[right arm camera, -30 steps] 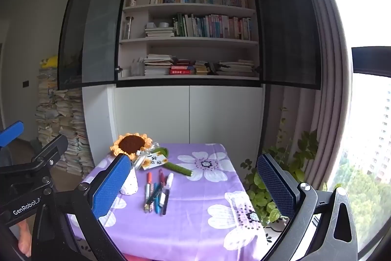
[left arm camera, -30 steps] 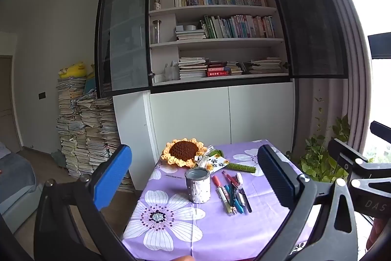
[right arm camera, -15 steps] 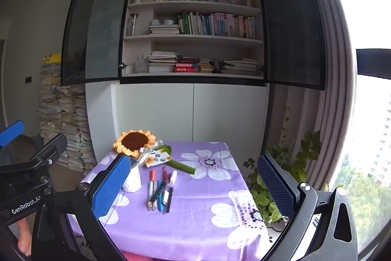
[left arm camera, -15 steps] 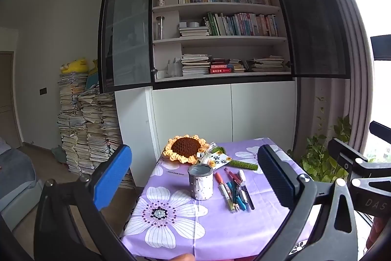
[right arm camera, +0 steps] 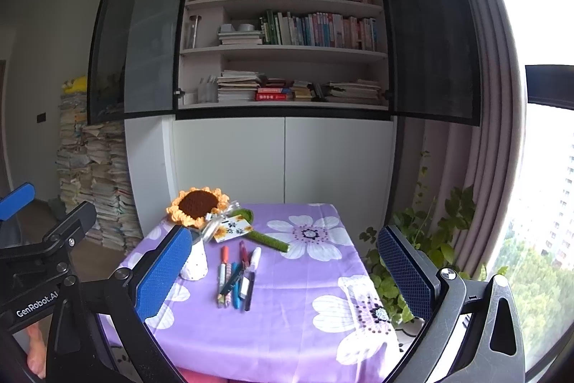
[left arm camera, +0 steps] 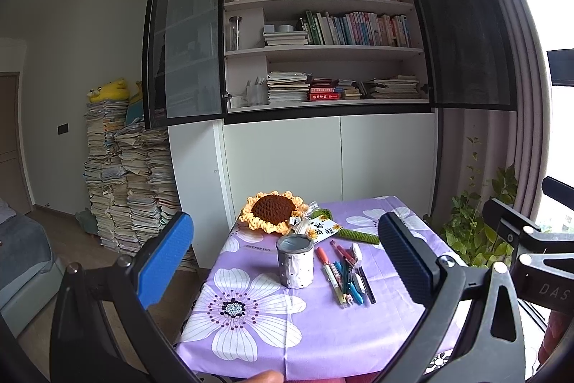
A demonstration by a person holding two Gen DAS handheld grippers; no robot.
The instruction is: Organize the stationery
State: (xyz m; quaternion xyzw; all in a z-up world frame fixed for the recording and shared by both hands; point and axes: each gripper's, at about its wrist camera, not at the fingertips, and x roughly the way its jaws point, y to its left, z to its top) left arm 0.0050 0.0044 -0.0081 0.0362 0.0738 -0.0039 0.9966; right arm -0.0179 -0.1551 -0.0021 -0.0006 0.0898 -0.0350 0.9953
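Pens (left arm camera: pixel 344 275) lie loose in a heap on the table (left arm camera: pixel 323 340), just beside the empty cup (left arm camera: pixel 295 261), at its 3 o'clock in the left wrist view. None is in the cup or in a claw. Judgement: the task stands at the approach step; nothing is sorted yet.

Left gripper (left arm camera: pixel 287 261): jaws wide apart, empty, held well back from the table. Right gripper (right arm camera: pixel 283 270): jaws wide apart, empty, likewise clear.

Next move calls for one claw to descend on a single pen, close across its barrel, and stand it in the cup.

A crochet sunflower (left arm camera: pixel 272 210) lies at the cup's 12 o'clock with a tag (left arm camera: pixel 324 228); its print is unreadable. The cloth reads "JUST FOR YOU". Gripper bodies read "GenRobot.AI" and "DAS", cut off.
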